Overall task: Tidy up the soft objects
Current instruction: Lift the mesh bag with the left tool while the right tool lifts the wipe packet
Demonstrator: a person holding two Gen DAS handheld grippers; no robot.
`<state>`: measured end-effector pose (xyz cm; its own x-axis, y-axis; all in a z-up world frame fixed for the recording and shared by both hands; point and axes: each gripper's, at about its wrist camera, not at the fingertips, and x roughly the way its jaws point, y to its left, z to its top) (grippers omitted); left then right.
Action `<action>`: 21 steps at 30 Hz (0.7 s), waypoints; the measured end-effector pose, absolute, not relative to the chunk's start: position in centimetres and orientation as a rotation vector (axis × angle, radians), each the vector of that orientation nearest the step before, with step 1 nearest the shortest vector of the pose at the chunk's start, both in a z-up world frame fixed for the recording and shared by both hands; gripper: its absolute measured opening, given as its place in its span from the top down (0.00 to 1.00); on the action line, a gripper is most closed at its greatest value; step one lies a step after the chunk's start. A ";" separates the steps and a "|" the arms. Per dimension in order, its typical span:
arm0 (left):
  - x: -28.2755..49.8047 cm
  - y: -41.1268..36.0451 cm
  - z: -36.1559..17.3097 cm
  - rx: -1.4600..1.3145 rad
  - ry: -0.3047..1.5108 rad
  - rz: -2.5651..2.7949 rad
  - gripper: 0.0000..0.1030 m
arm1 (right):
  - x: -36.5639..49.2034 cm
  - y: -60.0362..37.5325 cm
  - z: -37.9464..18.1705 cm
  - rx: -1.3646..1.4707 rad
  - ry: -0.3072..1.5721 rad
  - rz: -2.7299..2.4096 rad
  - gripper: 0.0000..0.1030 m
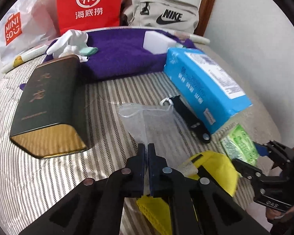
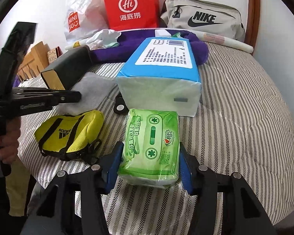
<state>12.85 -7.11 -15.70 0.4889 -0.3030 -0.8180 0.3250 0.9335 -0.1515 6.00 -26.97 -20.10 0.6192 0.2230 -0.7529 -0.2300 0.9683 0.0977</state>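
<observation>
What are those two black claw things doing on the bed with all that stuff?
A person is tidying soft things on the striped bed with a grabber in each hand. The left gripper is pinched shut on the edge of a see-through mesh pouch. The right gripper has the green tissue pack between its fingers. A yellow pouch and a big blue tissue pack lie nearby.

Black strap (image 1: 192, 117) partly hidden under blue tissue pack (image 1: 203, 86).

Home bedroom: striped quilted bed (image 2: 235, 101)
</observation>
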 end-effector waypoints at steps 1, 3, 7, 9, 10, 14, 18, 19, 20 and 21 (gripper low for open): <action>12.6 -6.7 -15.3 0.003 0.987 -0.389 0.96 | 6.0 -27.0 -20.0 -0.008 0.864 0.257 0.49; 12.2 -6.2 -14.8 -0.009 0.986 -0.398 0.96 | 5.8 -27.0 -19.8 -0.010 0.860 0.254 0.49; 10.9 -4.7 -13.8 -0.040 0.978 -0.407 0.96 | 5.6 -26.9 -19.5 -0.015 0.853 0.249 0.49; 10.2 -3.6 -13.5 -0.050 0.973 -0.391 0.96 | 5.5 -26.8 -19.4 -0.019 0.855 0.246 0.49; 9.9 -3.1 -13.4 -0.051 0.974 -0.389 0.96 | 5.5 -26.8 -19.3 -0.021 0.857 0.245 0.49; 8.5 -0.7 -13.6 -0.054 0.987 -0.327 0.96 | 5.2 -26.7 -19.4 -0.028 0.863 0.231 0.49; 7.3 2.8 -14.7 -0.061 1.012 -0.231 0.96 | 5.0 -27.0 -19.5 -0.026 0.871 0.220 0.49; 7.3 3.6 -15.1 -0.074 1.025 -0.209 0.96 | 5.0 -27.1 -19.5 -0.028 0.869 0.214 0.49; 7.3 4.2 -15.6 -0.083 1.036 -0.194 0.96 | 4.9 -27.1 -19.5 -0.028 0.869 0.213 0.49; 7.5 4.6 -15.9 -0.085 1.044 -0.183 0.96 | 4.9 -27.2 -19.5 -0.028 0.872 0.213 0.49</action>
<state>7.46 4.62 -15.90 0.4894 -0.1908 -0.8509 0.1099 0.9815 -0.1569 4.94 -27.19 -19.51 0.6236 0.1746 -0.7620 -0.1970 0.9784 0.0629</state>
